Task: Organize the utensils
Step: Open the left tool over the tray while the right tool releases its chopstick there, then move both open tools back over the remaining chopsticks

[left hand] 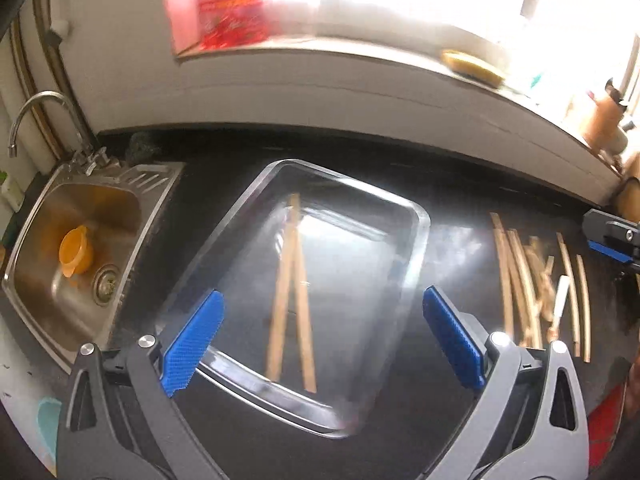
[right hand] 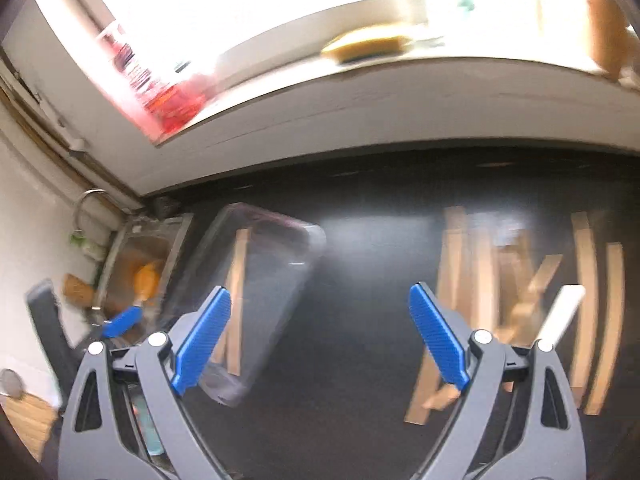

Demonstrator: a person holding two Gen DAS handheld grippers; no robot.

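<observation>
- Hovering above the dark counter (left hand: 460, 184), the left gripper (left hand: 320, 336) has its jaws spread wide and empty, over the glass tray (left hand: 416, 216)
- Two chopsticks (left hand: 294, 292) lie in that tray, long axes running near to far
- Right gripper (right hand: 320, 336) is likewise spread and empty, bare counter between its pads (right hand: 438, 340)
- Loose chopsticks (right hand: 580, 300) lie just right of it, running near to far, one white piece (right hand: 560, 312) among them; by my judgement the right hand is nearer
</observation>
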